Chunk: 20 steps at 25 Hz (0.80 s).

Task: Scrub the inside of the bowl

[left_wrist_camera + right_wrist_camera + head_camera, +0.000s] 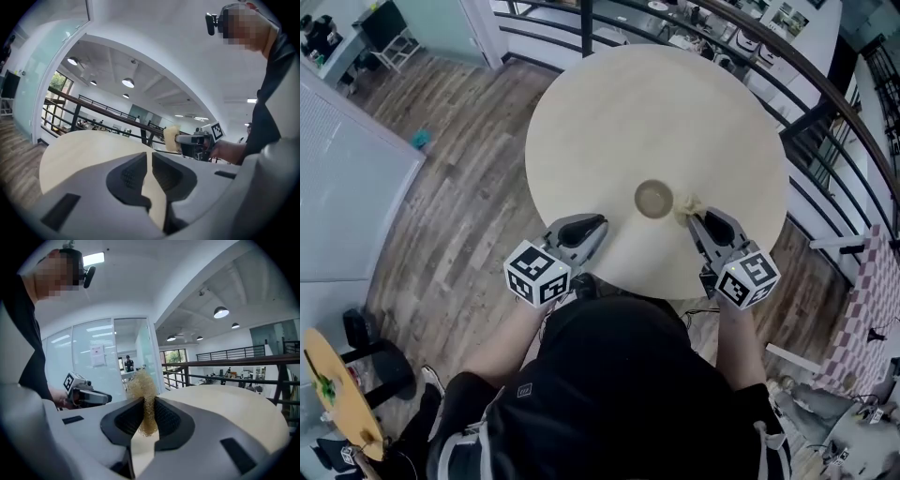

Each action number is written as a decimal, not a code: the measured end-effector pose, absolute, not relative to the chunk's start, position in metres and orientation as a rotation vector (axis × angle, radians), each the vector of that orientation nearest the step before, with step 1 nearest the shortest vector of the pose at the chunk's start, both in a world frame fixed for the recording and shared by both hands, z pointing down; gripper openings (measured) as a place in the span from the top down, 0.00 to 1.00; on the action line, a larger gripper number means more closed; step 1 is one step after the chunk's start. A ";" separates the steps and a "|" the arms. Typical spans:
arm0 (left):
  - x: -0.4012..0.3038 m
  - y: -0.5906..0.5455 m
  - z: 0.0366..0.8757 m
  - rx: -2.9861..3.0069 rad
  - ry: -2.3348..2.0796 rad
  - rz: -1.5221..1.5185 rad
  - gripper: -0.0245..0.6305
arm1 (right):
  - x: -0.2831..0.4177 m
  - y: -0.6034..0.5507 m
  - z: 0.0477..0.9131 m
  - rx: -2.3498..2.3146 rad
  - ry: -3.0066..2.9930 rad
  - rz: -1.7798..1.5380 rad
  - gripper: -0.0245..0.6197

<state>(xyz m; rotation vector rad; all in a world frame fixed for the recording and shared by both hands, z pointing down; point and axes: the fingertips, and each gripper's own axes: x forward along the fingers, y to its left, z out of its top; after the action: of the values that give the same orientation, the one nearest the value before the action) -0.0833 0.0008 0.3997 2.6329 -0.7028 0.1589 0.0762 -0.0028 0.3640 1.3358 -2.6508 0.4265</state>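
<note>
A small tan bowl (653, 199) stands upright on the round beige table (656, 112), near its front edge. My right gripper (694, 217) is just right of the bowl, shut on a tan fibrous scrubber (686, 205) that sticks out beside the bowl's rim. In the right gripper view the scrubber (143, 390) is pinched between the pads (165, 417). My left gripper (592, 228) hovers left of the bowl, apart from it. Its jaws (151, 157) stand almost together with a thin slit, nothing between them. The bowl is hidden in both gripper views.
A dark metal railing (825, 103) curves behind and right of the table. Wood plank floor (459, 187) surrounds it. A small yellow side table (328, 384) is at lower left, a checkered cloth (853, 309) at right. A glass partition (98, 362) stands at left.
</note>
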 end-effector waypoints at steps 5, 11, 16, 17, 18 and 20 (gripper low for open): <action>-0.091 0.004 0.366 2.706 -0.705 0.131 0.90 | 0.064 0.022 0.315 1.440 -2.768 0.371 0.85; -0.078 0.021 0.318 2.775 -0.771 0.067 0.90 | 0.069 0.047 0.266 1.431 -2.878 0.240 0.85; -0.050 0.028 0.287 2.808 -0.814 0.022 0.90 | 0.096 0.052 0.240 1.431 -2.886 0.130 0.85; -0.043 0.030 0.282 2.816 -0.822 0.023 0.90 | 0.103 0.054 0.236 1.440 -2.904 0.135 0.85; -0.037 0.031 0.278 2.821 -0.827 0.029 0.90 | 0.108 0.056 0.232 1.446 -2.925 0.141 0.85; -0.028 0.035 0.270 2.823 -0.817 0.035 0.90 | 0.112 0.061 0.226 1.445 -2.956 0.147 0.85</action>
<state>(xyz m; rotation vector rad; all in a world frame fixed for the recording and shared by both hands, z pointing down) -0.0284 0.0346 0.2698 2.8229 -0.8173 0.0355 0.1119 0.0608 0.2261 1.4454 -2.9559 0.1473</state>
